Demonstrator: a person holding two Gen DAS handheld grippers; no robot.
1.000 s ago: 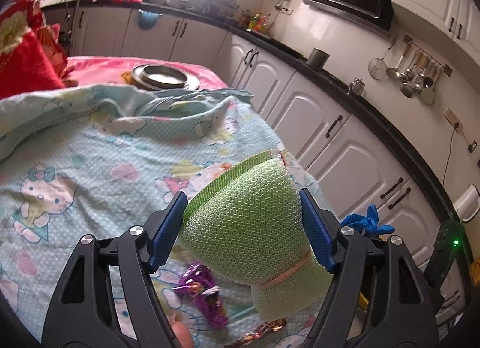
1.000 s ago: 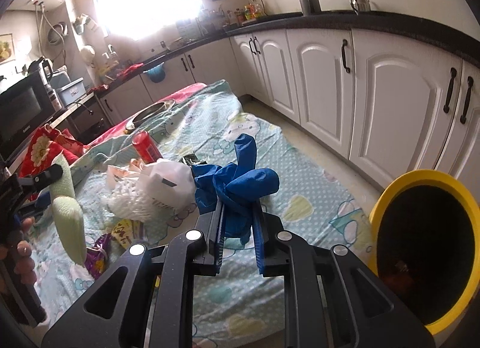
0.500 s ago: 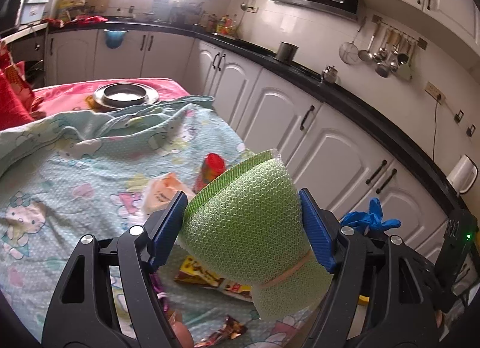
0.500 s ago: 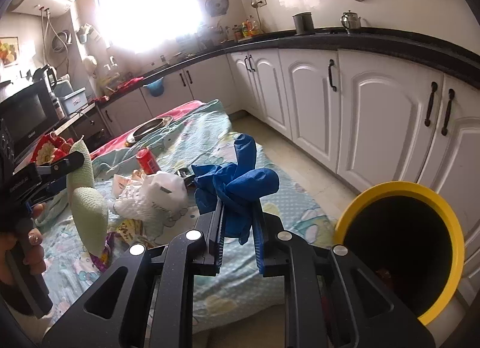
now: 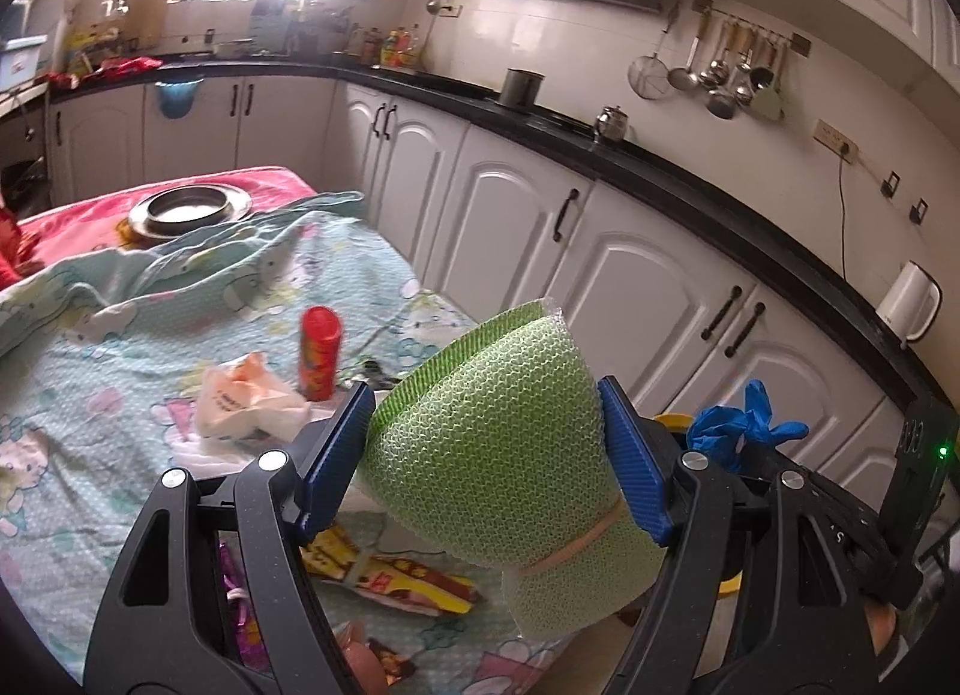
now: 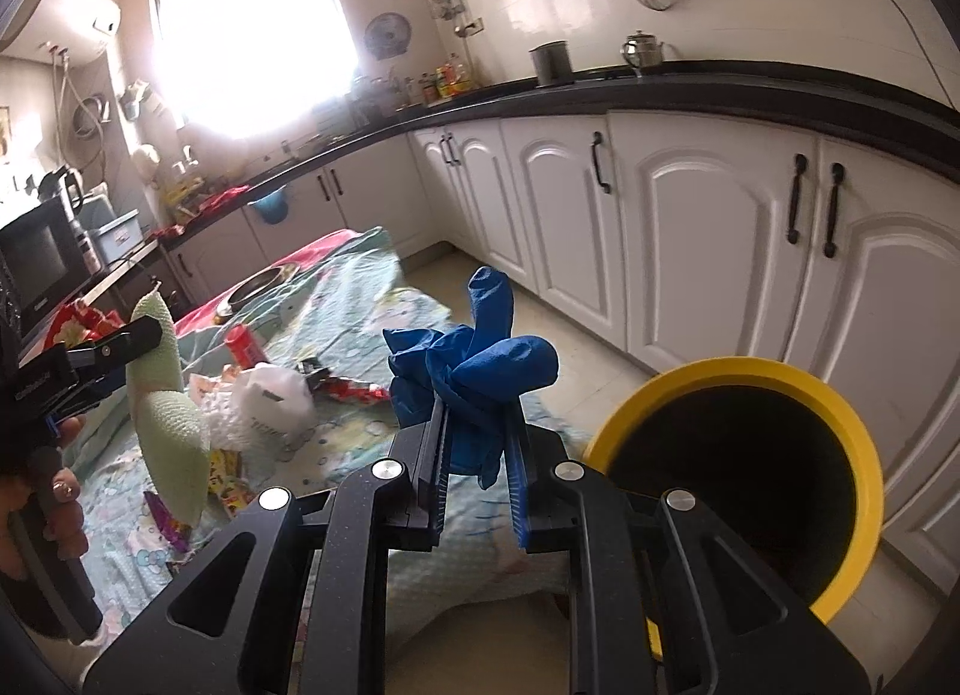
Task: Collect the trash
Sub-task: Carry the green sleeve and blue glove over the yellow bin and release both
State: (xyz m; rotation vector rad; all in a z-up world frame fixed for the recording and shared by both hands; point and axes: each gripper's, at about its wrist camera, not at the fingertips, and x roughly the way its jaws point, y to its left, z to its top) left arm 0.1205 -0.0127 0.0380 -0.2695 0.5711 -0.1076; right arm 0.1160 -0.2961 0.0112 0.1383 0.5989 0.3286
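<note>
Beside the yellow bin [image 6: 840, 437], now nearer: right gripper [image 6: 474, 449] clamped on blue glove [image 6: 480, 359], left gripper [image 5: 483, 455] pinching green foam net [image 5: 492, 443]. Both loads look ready for dropping; wrappers [image 5: 390, 575] remain on the bedspread [image 5: 90, 347].

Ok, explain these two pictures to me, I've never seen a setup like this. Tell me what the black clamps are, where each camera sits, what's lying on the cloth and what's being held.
There is no robot here. A person holds a black two-finger clamp in each hand, and a wide-angle camera on each clamp looks forward along its fingers. One picture comes from the left gripper, closed on a green foam net. The other comes from the right gripper, shut on a crumpled blue glove, with a yellow-rimmed bin just to its right. On the patterned cloth lie a red can, a white plastic bag and snack wrappers. Behind are white kitchen cabinets.
</note>
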